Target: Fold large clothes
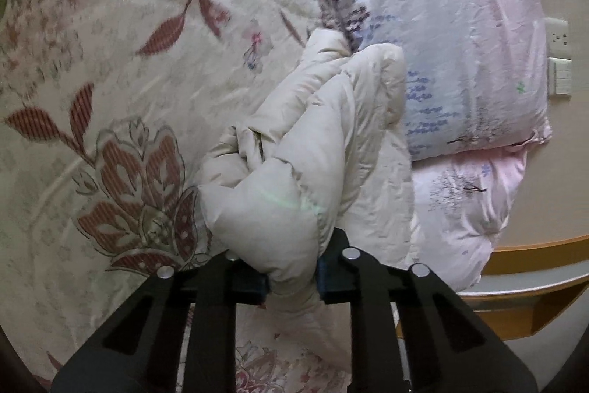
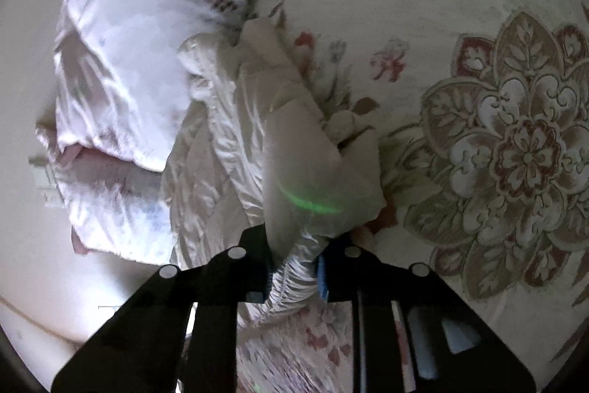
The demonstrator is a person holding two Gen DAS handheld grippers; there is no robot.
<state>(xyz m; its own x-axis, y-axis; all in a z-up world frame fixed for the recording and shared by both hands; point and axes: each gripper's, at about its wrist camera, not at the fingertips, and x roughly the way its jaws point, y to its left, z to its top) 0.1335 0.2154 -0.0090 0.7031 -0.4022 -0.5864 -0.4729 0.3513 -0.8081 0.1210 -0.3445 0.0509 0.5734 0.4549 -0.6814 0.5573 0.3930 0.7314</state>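
A cream padded jacket point(image 1: 313, 150) lies bunched on a floral bedspread point(image 1: 110, 98), reaching toward the pillows. My left gripper point(image 1: 292, 279) is shut on a puffy fold of the jacket, the fabric bulging out past its blue pads. In the right wrist view the same jacket point(image 2: 294, 142) shows its shiny quilted lining. My right gripper point(image 2: 294, 279) is shut on a gathered edge of that jacket, pinched between the pads. A faint green light line crosses the cloth just beyond each gripper.
Two pink and blue patterned pillows point(image 1: 452, 43) are stacked at the head of the bed, also seen as pillows point(image 2: 140, 61) in the right view. A wooden bed frame edge point(image 1: 533, 267) and a wall with a socket and switches point(image 1: 559, 61) lie beyond.
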